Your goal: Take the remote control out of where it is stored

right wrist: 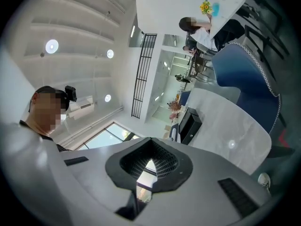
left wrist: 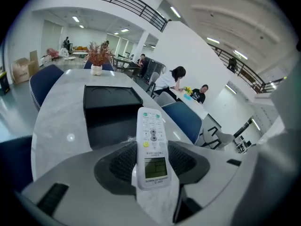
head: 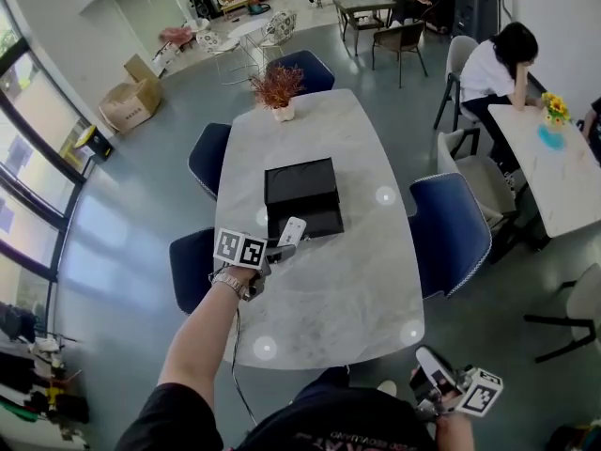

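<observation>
Left claw (head: 277,250): closed on the remote control (left wrist: 152,145). The pads press its two long sides at the display end, and the button end sticks out forward.
Remote control: by my reading it is already out of the black box (head: 300,188). I hold it in the air just in front of the box's near edge, above the surface (head: 347,289), and as far as I can see it touches neither.
Black box: it sits mid-surface with a darker, lower front part facing me. I cannot tell whether that part is a drawn-out drawer.
Right claw (head: 434,383): jaws together with nothing between them, held low off the near right corner of the surface, beside my body.
Step in hand: I judge it to be carrying the remote clear of the box, with the removal nearly complete.
Doing it well: I grip only one end, so the long free end can swing. I would hold the claw level, avoid twisting, and draw straight back toward myself so the tip stays away from the box's edge.
Setting down: I would choose bare surface near me, lower the remote flat until its underside rests, and only then part the jaws.
Risk: the plastic looks smooth and its sides narrow, so it may slip if I jerk.
</observation>
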